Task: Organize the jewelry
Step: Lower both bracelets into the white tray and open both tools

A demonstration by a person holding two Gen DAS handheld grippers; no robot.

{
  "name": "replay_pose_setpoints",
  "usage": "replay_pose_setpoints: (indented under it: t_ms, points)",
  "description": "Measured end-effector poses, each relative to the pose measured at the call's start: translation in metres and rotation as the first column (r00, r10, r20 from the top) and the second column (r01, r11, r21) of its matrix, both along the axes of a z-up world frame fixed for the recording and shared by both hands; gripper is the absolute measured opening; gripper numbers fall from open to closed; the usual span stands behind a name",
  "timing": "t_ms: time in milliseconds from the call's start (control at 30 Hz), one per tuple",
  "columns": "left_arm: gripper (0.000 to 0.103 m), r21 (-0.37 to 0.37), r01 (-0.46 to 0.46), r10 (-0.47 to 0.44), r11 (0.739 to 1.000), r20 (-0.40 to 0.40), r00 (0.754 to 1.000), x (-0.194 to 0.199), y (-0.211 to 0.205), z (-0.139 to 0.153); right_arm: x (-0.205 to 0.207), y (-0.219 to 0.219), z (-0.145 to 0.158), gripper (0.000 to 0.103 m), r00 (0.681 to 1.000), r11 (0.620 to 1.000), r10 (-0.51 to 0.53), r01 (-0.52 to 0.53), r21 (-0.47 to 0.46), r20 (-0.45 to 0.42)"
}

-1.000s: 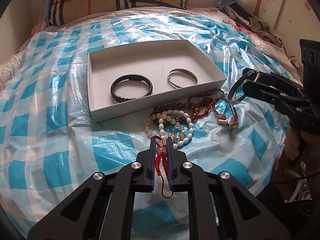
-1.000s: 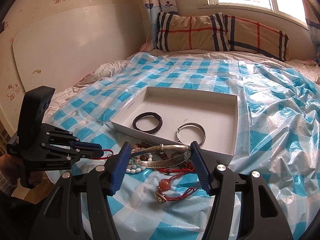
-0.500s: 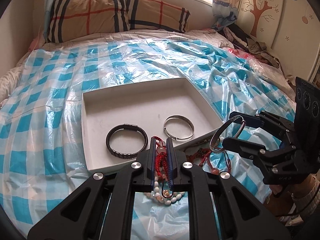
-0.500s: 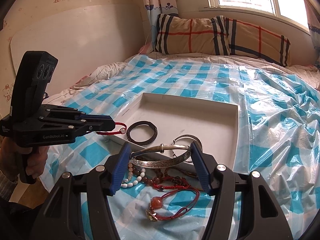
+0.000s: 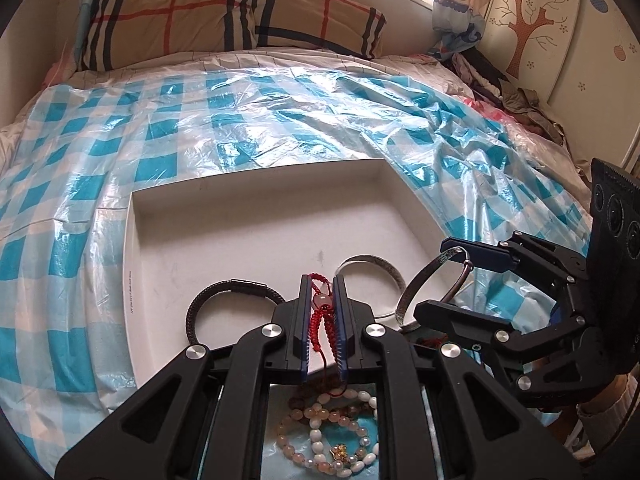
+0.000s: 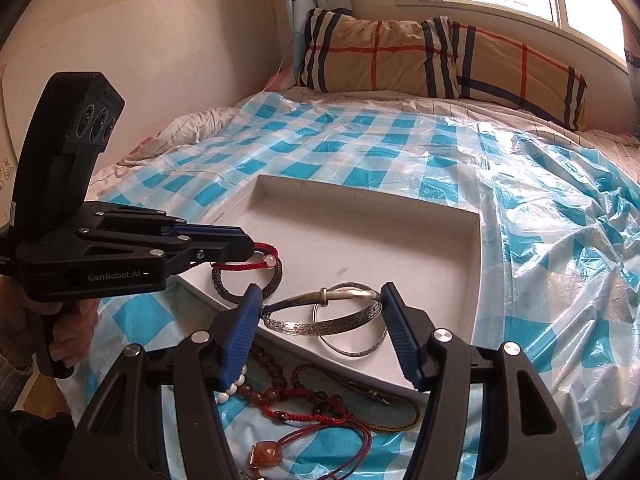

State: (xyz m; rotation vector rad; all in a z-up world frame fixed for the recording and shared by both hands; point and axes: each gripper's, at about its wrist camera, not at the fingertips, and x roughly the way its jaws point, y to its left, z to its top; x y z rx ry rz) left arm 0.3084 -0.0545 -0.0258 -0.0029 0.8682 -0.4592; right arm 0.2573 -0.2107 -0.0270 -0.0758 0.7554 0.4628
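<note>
Jewelry in transit: the left gripper (image 5: 323, 322), nearly closed on a red cord bracelet (image 5: 322, 307), and the right gripper (image 6: 322, 334), half-open around a silver bangle (image 6: 324, 322), have advanced over the white tray (image 6: 476, 264), lower centre, ready for release.

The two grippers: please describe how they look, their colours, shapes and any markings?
Both are black plastic. The left gripper has linkage arms joined by silver round bolts, blue ribbed pads on its fingers, white lettering "GenRobot.AI" on its side, and an upright black block with three round lenses. The right gripper is built the same way. A light knitted cuff shows at the wrist behind it.
</note>
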Motion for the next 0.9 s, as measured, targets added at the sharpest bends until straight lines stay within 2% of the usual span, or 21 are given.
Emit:
replay_pose_setpoints:
  t_ms: [67, 133, 233, 367, 633, 900]
  points:
    - [0.017, 0.031, -0.045, 0.045, 0.998, -0.005, 0.999, 0.007, 0.003, -0.007, 0.01, 0.005, -0.005, 0.06, 1.0, 1.0, -0.001, 0.001, 0.0, -0.004]
    - [0.035, 0.032, -0.082, 0.082, 0.996, 0.006, 0.997, 0.007, 0.011, -0.006, 0.017, 0.01, -0.01, 0.06, 1.0, 1.0, -0.007, 0.007, -0.005, -0.002]
    - [0.044, 0.042, -0.111, 0.11, 0.993, 0.035, 0.993, 0.002, 0.023, -0.001, 0.021, 0.011, -0.012, 0.06, 1.0, 1.0, -0.016, 0.016, 0.011, -0.004]
    - [0.046, 0.065, -0.131, 0.127, 0.989, 0.053, 0.99, -0.009, 0.034, 0.002, 0.01, 0.006, -0.004, 0.06, 1.0, 0.999, -0.029, 0.029, 0.015, 0.008]
    - [0.058, 0.097, -0.122, 0.116, 0.988, 0.06, 0.991, -0.05, 0.036, 0.006, -0.038, -0.024, 0.011, 0.06, 0.996, 0.996, -0.085, 0.085, 0.018, 0.004]
    - [0.06, 0.118, -0.091, 0.088, 0.989, 0.028, 0.996, -0.092, 0.033, 0.001, -0.089, -0.056, 0.003, 0.06, 0.985, 0.986, -0.16, 0.162, 0.027, -0.057]
